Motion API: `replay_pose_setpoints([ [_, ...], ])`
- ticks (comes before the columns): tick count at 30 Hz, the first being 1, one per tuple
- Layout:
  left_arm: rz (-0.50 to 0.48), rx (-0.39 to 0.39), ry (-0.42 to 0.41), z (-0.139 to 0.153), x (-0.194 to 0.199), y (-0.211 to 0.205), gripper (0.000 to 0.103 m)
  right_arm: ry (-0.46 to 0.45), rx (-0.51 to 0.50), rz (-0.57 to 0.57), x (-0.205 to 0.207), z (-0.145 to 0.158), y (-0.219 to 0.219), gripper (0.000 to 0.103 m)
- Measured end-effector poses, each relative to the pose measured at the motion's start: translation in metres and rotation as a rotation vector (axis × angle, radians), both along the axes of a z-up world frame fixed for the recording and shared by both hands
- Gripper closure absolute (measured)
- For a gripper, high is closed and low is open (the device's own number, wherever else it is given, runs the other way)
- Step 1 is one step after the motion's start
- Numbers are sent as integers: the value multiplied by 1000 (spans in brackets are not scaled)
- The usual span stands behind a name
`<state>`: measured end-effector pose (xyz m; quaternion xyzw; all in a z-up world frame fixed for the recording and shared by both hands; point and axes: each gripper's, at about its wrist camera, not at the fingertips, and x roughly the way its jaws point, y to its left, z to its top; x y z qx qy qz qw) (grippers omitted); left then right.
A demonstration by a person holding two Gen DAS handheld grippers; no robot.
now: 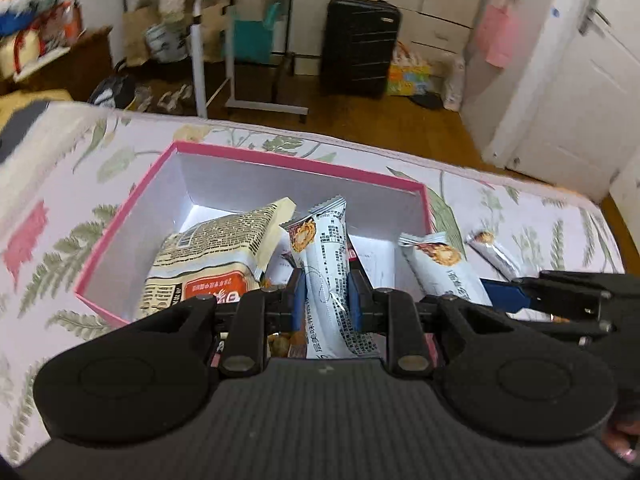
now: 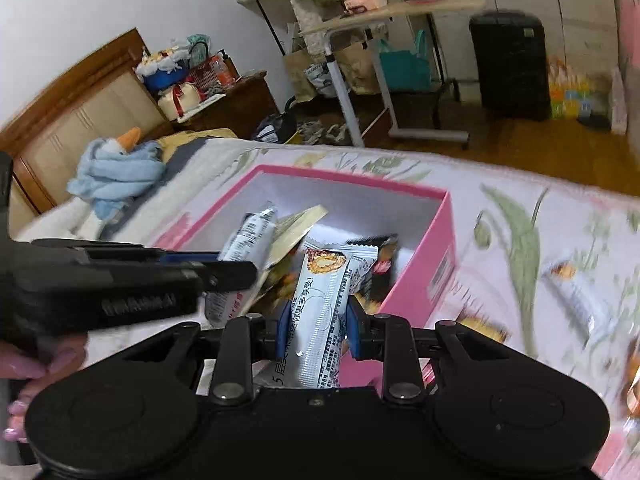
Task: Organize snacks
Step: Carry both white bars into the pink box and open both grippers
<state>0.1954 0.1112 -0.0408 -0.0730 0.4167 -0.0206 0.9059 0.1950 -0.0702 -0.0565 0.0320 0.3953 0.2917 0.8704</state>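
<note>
A pink box (image 1: 280,158) with a white inside sits on the floral bedspread; it also shows in the right wrist view (image 2: 416,280). My left gripper (image 1: 323,300) is shut on a white snack bar (image 1: 324,264) over the box's near edge. My right gripper (image 2: 314,320) is shut on another white snack bar (image 2: 324,300) at the box's near right corner; that bar also shows in the left wrist view (image 1: 444,272). A cream snack bag (image 1: 216,256) and a dark packet (image 2: 384,252) lie inside the box.
More white snack bars lie on the bedspread right of the box (image 1: 496,254) (image 2: 576,292). A blue cloth (image 2: 116,176) lies at the bed's head. Beyond the bed edge are wooden floor, a rolling side table (image 1: 248,40) and a black suitcase (image 1: 360,46).
</note>
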Motion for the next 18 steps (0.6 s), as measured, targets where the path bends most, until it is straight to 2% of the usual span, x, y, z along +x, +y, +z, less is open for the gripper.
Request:
replay_pose_setpoints([
  [5,17,-109,47,-17,10,8,80,-37,-61,7,4,-5,14,71],
  [8,43,-145,58,-24,10,14,77,-29,-55,15,8,-10,20,70],
  [9,44,-154,61,-25,10,17,74,-31,-57,18,10,-11,21,69],
  [11,53,-169,74,-26,8,21,56,-35,-61,7,14,-14,25,66],
  [12,55,-179,74,-25,5,24,56,-25,-49,3,16,-15,25,61],
  [15,47,-214,57,-18,-7,31,55,12,-12,-8,15,-8,22,58],
  [18,20,-240,58,-5,-17,34,55,-15,-50,-2,0,9,19,57],
])
